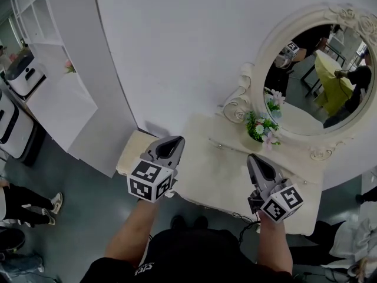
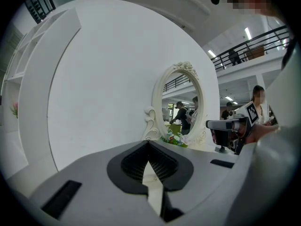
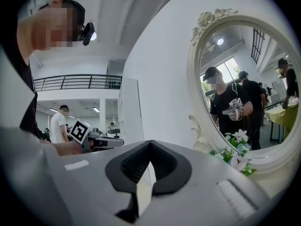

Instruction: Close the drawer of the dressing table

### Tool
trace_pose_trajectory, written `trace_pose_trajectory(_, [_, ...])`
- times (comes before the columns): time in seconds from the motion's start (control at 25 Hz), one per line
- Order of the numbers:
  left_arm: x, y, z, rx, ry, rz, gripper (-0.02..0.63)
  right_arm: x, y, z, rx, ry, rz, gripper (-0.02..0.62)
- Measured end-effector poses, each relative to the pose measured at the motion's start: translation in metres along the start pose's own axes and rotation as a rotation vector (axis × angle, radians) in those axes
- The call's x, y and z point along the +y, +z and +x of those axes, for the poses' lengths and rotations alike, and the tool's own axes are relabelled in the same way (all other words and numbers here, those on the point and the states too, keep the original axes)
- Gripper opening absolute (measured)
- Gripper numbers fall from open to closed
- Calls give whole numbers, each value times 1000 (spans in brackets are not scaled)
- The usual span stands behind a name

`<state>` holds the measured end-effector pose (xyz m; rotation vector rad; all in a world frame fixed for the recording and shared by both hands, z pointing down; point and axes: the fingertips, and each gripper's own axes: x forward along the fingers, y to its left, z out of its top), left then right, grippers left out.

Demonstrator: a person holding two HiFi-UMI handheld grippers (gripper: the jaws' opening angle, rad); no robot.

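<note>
The cream dressing table (image 1: 221,175) stands against the white wall under its oval mirror (image 1: 318,75). No drawer front shows; my arms and both grippers cover the table's near edge. My left gripper (image 1: 175,140) hovers over the table's left end with its jaws shut and nothing in them (image 2: 148,143). My right gripper (image 1: 253,157) hangs over the middle of the top, also shut and empty (image 3: 150,142). Both point towards the wall. Each gripper shows in the other's view: the right gripper (image 2: 225,126) and the left gripper (image 3: 101,142).
A small pot of flowers (image 1: 262,128) sits at the mirror's foot, with a thin metal piece (image 1: 227,148) lying on the top nearby. A white shelf unit (image 1: 59,99) stands to the left. A person's legs (image 1: 29,205) are at the lower left.
</note>
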<state>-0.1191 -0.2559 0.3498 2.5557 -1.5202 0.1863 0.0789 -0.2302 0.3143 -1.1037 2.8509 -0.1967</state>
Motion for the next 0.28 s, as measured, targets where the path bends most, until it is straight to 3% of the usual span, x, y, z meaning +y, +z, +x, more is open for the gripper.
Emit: trace_pose_trajectory(0.28, [-5, 1, 8, -1, -10, -2, 6, -4, 3, 2, -14, 9, 0, 8])
